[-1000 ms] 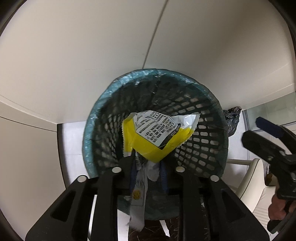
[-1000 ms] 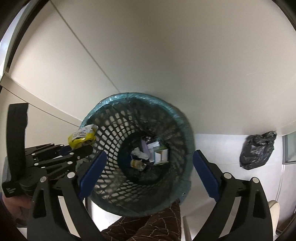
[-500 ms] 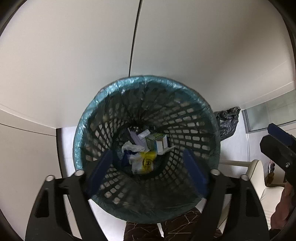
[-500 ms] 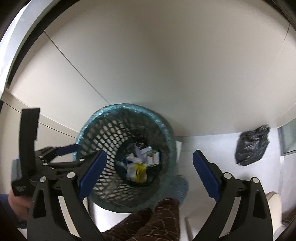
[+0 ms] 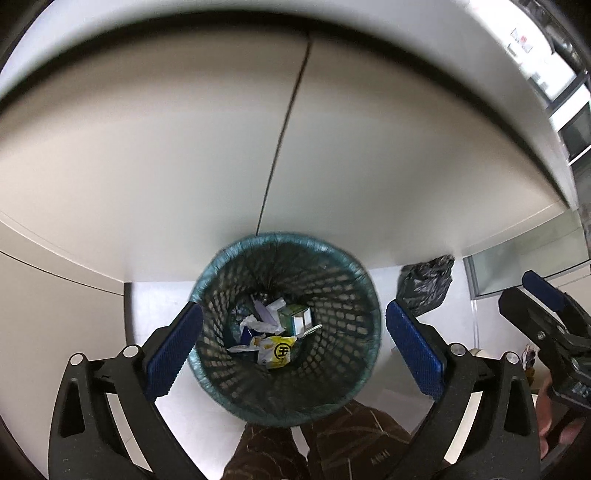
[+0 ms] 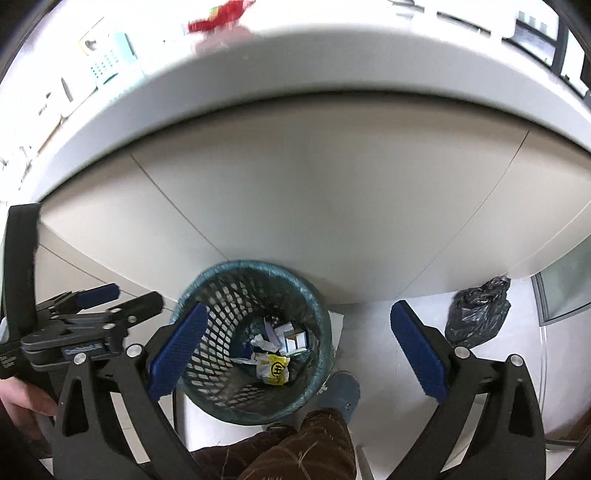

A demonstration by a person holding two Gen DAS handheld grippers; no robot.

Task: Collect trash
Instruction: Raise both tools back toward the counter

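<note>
**Left wrist view: wrapper's in the bin, both claws empty**

Left wrist view, going left to right: the left gripper (image 5: pixel 293 345) has its jaws spread wide with nothing between them, blue pads either side of the mesh wastebasket (image 5: pixel 284 402) sitting dead center in the lower half of the frame. Down at the bottom of it lies the yellow wrapper (image 5: pixel 277 350), resting on top of crumpled paper (image 5: pixel 258 323) and just beside a small green-and-white carton (image 5: pixel 297 319). Further right there's a black garbage bag (image 5: pixel 424 286) on the floor, well apart from the basket, and at the far right edge the right gripper (image 5: pixel 543 306) pokes in.

Right wrist view tells the same story: left gripper at the left edge, then the basket, and the right gripper (image 6: pixel 295 345) also gaping wide and holding nothing.

So I'd say this piece is done. Along the upper left of the right wrist frame a countertop (image 6: pixel 258 66) shows blurry clutter, including something red (image 6: pixel 218 18), so there may be more to collect. Can't tell what counts as trash up there.
</note>
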